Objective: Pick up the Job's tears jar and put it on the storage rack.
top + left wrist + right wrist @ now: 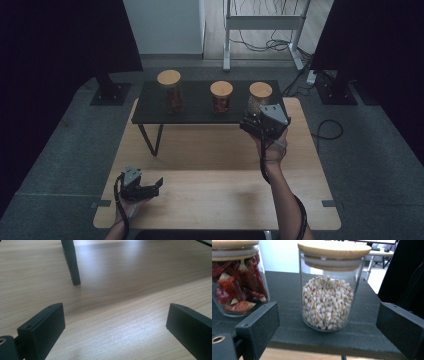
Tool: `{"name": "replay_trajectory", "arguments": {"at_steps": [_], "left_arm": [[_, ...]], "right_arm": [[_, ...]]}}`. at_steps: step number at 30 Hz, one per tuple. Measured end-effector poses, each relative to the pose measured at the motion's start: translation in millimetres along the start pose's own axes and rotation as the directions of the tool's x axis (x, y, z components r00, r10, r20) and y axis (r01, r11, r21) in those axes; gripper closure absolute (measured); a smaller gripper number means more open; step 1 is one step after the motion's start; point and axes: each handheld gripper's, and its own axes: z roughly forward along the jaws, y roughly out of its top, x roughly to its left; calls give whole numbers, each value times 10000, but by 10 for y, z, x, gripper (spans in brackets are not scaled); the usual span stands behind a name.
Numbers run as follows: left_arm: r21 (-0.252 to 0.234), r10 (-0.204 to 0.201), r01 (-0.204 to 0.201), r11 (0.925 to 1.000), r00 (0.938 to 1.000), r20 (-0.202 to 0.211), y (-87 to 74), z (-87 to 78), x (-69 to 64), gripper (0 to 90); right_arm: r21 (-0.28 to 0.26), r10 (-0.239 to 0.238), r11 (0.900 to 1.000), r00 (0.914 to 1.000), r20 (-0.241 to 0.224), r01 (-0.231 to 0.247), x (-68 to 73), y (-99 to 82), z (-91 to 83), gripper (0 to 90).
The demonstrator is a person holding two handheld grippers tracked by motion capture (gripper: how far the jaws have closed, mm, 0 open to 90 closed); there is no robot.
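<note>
Facing the grain jar [327, 293] at the shelf's [287, 287] right end, the right gripper [328, 326] stood wide, empty. Glass looked heavy, slippery, fragile; grip mid-body, below the lid [334, 248].

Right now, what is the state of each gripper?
Left gripper: open, empty, over the table.
Right gripper: open, not holding, facing the jar of pale grains.

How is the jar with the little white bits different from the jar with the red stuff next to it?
The jar of pale grains holds small, round, whitish pieces; the jar of dried red chillies holds big, crinkly red ones. The grain jar stands at the right end of the black shelf, straight ahead of the open right tool; the chilli jar stands in the middle of the row, off to that tool's side. Both are clear glass jars with round wooden lids, standing upright.
</note>
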Motion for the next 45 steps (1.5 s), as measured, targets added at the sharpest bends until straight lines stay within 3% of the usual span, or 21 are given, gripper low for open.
{"name": "replay_trajectory", "arguments": {"at_steps": [18,34,41,45], "left_arm": [[129,148,-150,9998,9998,110,-6,33,-50,18],[248,230,-232,9994,9997,88,-8,53,-70,18],[288,233,-235,9993,9997,78,-12,64,-74,18],[302,272,-274,9992,9996,80,-9,67,-78,18]], "right_arm": [[-297,476,9984,9989,-47,-477,-124,-356,-276,40],[-260,506,9983,9980,-377,-516,-171,-688,-522,43],[36,609,9981,9972,-436,-608,-185,-777,-517,45],[520,426,9978,9978,-509,-400,-177,-795,-476,44]]}}
